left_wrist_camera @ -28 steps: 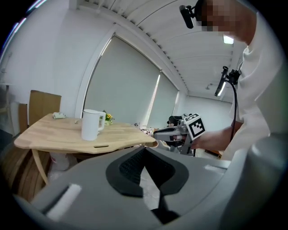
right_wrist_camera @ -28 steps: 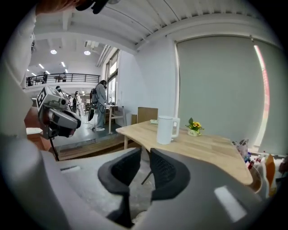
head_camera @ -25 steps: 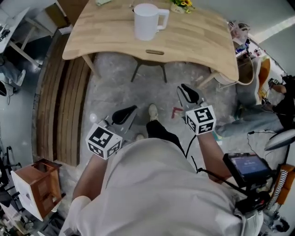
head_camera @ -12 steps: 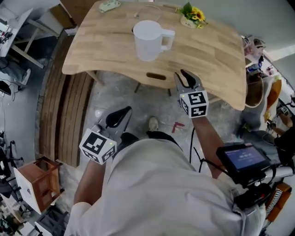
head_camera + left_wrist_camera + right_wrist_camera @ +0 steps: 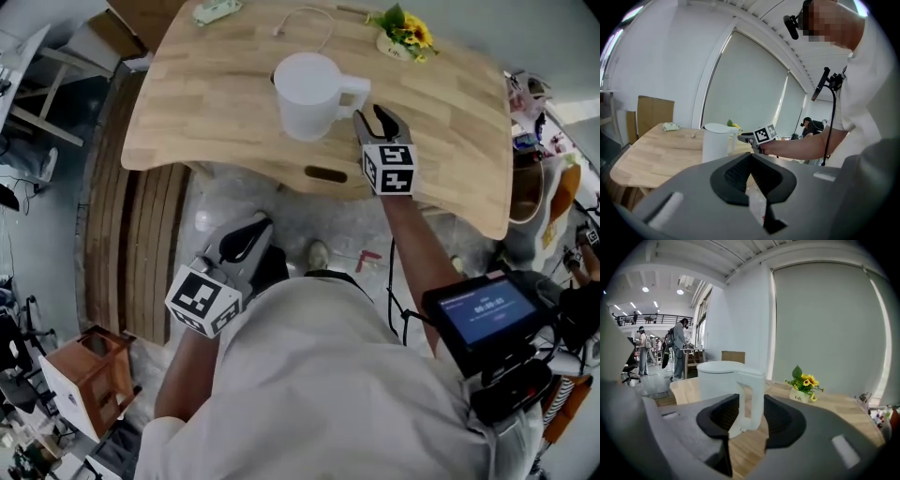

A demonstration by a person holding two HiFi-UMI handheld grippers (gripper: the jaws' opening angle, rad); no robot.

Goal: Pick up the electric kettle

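Observation:
The white electric kettle [image 5: 305,94] stands upright on the wooden table [image 5: 206,103], its handle [image 5: 356,89] turned to the right. My right gripper [image 5: 373,120] hovers over the table's front edge, just behind that handle. Its jaws are opening. In the right gripper view the handle [image 5: 752,394] shows in the gap of the right gripper [image 5: 751,403], with no pad pressing on it. My left gripper [image 5: 251,232] hangs low over the floor, short of the table, with its tips together and nothing held. The left gripper [image 5: 750,157] looks at the kettle [image 5: 715,140] from afar.
A small pot of yellow flowers [image 5: 403,33] sits at the table's back right, a white cable [image 5: 305,19] and a small green object [image 5: 216,11] at the back. Wooden slats [image 5: 141,234] and a small cabinet [image 5: 80,370] lie left. People stand far off [image 5: 677,348].
My right gripper has travelled forward from above the floor to the kettle's handle, and its jaws have spread. The left gripper has shifted forward slightly but stays below the table edge.

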